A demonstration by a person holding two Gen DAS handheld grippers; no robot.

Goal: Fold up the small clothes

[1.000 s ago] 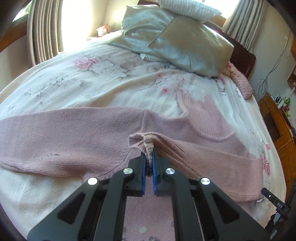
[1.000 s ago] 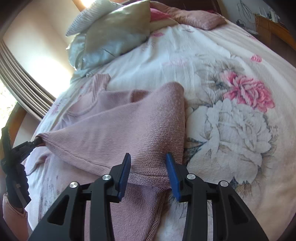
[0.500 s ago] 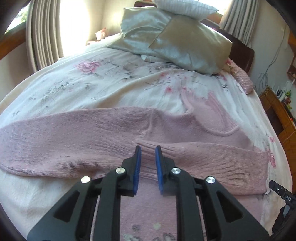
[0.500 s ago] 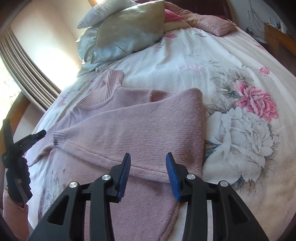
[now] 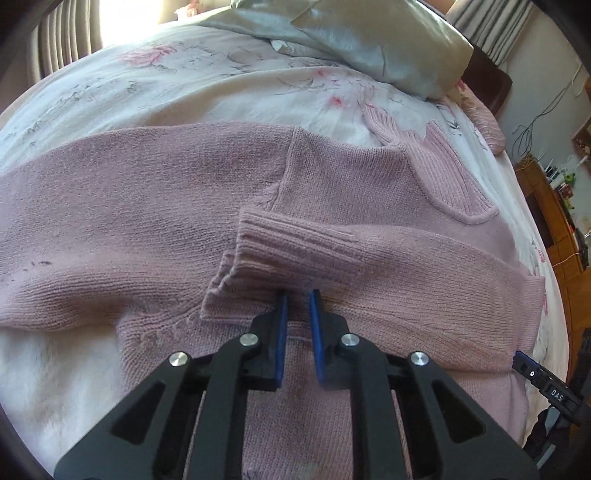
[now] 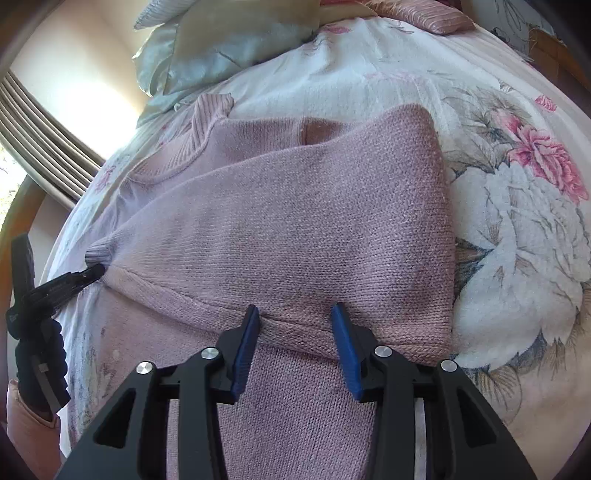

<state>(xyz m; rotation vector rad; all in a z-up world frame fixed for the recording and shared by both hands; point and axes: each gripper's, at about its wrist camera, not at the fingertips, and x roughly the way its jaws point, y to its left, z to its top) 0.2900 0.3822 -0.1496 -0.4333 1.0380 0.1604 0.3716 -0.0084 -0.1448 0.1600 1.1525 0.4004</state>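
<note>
A pink knit sweater (image 5: 362,192) lies flat across the floral bedspread (image 5: 177,85), neckline toward the pillows (image 5: 373,40). One sleeve is folded across the chest, its ribbed cuff (image 5: 258,247) just ahead of the left gripper (image 5: 297,295), whose fingers stand slightly parted, gripping nothing. The right gripper (image 6: 295,314) hovers wide open over the folded sleeve's lower edge.

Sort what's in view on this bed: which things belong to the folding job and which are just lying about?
Part of the job:
- pink knit sweater, one sleeve folded across its body
- left gripper, open at the sleeve's cuff
- right gripper, open

Just lying about:
- satin pillows
- floral bedspread
- pink bolster
- wooden cabinet
</note>
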